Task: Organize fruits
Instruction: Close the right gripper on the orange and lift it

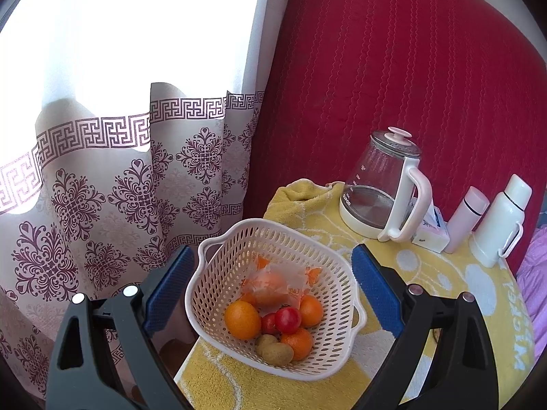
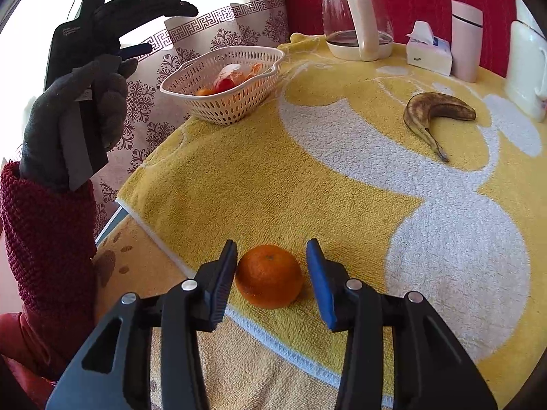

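The right gripper (image 2: 271, 275) stands parted around a loose orange (image 2: 269, 276) that sits on the yellow towel (image 2: 342, 184) close to its near edge, with one pad (image 2: 224, 282) almost against the fruit's left side and the other a little off its right; nothing is gripped yet. To take it well, the person would probably centre the fruit between the pads, close at its widest part and squeeze gently, since round peel can roll or slip out. The left gripper (image 1: 273, 287) hangs spread wide and empty above the white basket (image 1: 338, 307), which stands at the towel's far left corner beside the curtain (image 1: 102, 205) and already holds oranges, tomatoes, a potato and a plastic bag. A spotted banana (image 2: 434, 116) lies well apart toward the far right. The middle of the towel between orange and basket is bare, so the carry looks unobstructed; the glass kettle (image 2: 352, 17) and flasks along the far edge stand clear of that line.
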Available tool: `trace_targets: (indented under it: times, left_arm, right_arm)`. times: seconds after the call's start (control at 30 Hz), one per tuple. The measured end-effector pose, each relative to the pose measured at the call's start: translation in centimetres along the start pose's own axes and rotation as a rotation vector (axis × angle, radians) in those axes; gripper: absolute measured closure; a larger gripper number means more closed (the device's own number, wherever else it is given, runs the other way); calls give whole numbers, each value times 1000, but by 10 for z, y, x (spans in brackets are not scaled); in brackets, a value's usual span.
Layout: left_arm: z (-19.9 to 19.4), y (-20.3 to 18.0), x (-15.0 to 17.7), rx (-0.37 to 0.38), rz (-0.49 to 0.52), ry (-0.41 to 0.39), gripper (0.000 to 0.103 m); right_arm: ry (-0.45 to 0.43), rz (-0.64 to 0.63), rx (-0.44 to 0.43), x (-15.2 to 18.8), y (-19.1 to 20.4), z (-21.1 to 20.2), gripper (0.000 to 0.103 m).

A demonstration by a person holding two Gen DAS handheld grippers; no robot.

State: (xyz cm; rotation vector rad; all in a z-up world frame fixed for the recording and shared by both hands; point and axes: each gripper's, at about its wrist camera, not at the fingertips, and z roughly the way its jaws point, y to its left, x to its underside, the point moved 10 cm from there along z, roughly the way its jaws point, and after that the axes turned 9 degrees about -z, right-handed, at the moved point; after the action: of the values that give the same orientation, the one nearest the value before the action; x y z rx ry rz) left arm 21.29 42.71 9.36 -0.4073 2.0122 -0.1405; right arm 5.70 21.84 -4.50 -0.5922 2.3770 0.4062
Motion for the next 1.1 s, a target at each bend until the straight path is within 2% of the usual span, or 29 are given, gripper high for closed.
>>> trace_targets:
  times: [0.2, 0.63, 0.9, 1.1]
  left_arm:
    - [2, -15, 8, 9, 39, 7, 9]
    - [10, -46, 31, 21, 137, 36, 9]
    - [20, -61, 50, 22, 191, 72, 9]
    - [19, -84, 67, 39, 273, 78, 9]
  right_arm:
    - [25, -29, 19, 8, 3, 7, 59]
    - [-6, -4, 21, 6, -4, 0, 63]
    - [-94, 168, 123, -4, -67, -26, 63]
    - [-138, 283, 223, -9, -121, -40, 63]
